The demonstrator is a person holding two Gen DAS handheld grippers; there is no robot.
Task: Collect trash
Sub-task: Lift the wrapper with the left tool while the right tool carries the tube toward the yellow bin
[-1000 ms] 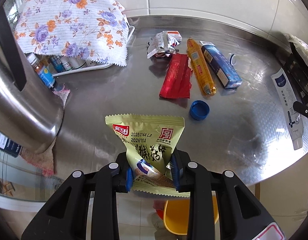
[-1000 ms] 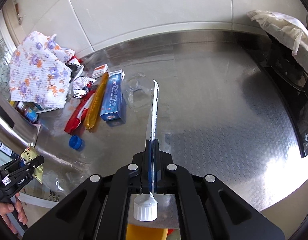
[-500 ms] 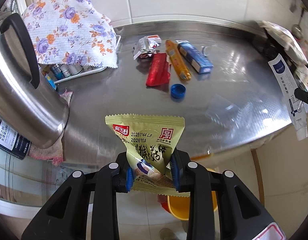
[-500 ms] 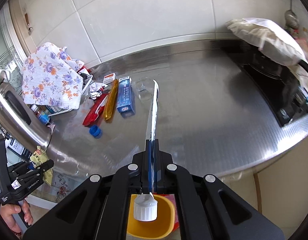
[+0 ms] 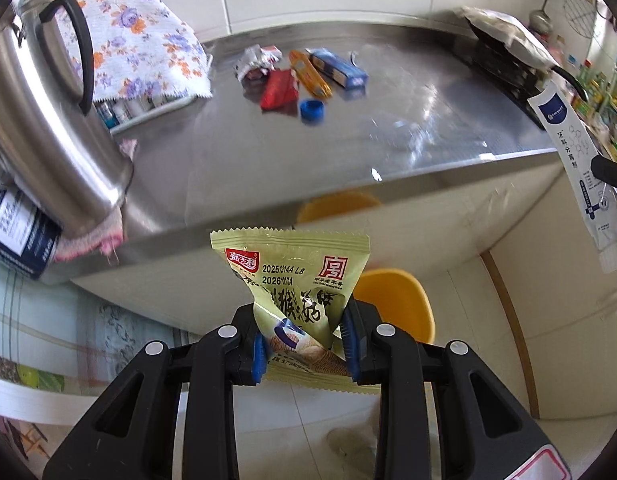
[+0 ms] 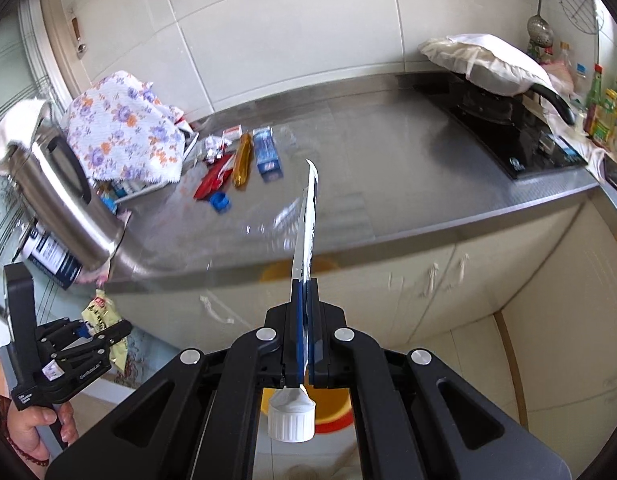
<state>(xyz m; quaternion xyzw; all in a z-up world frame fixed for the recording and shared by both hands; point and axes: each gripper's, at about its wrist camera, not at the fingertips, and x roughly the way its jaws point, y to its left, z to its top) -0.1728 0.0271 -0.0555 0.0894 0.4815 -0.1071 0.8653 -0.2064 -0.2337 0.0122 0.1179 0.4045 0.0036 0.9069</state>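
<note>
**Both grippers loaded, bin below**

The steel counter behind you, ribbed and glossy, holds the uncollected litter: a blue carton, a red wrapper, a blue cap. You hold both catches off its edge, likely to drop them into the round yellow bin on the floor. Your left gripper pinches a crinkly green snack packet. Your right gripper is clamped on a squeezed-flat white tube, cap towards you.
</note>
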